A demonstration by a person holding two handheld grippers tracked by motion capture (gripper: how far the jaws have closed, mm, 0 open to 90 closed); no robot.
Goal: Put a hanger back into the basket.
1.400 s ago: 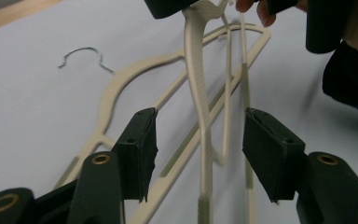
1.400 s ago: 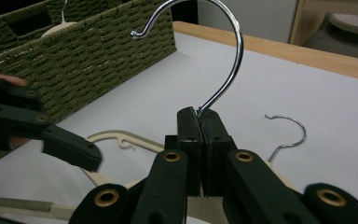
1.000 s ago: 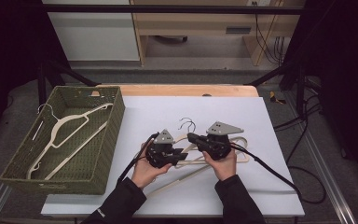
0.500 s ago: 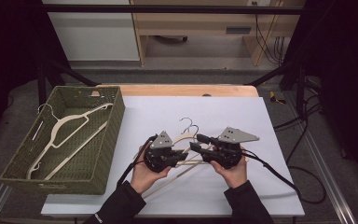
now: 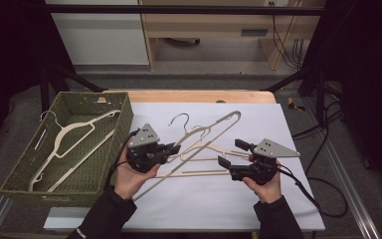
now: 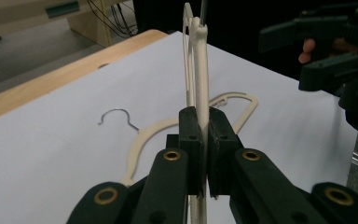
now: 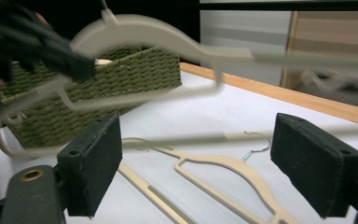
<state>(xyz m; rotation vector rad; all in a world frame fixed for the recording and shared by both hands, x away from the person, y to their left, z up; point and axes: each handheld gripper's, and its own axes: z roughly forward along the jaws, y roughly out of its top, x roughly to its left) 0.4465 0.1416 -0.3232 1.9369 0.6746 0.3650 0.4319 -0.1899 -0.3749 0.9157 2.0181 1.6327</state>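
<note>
left gripper (image 6: 204, 154) clamped on the raised hanger (image 6: 200, 70), the grip clear in the left gripper view. right gripper (image 7: 198, 163) jaws wide apart, nothing between, second hanger (image 7: 223, 172) flat on the white table (image 7: 223, 116) beyond. high view adds green basket (image 5: 114, 124) at far left with another hanger (image 5: 74, 130) inside.

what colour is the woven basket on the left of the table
Olive green basket, empty-weave pattern; it shows best in the high view.

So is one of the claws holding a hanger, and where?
Yes. The left claw is shut on a cream hanger, pinching one of its thin bars. The right claw is open, holding nothing.
</note>
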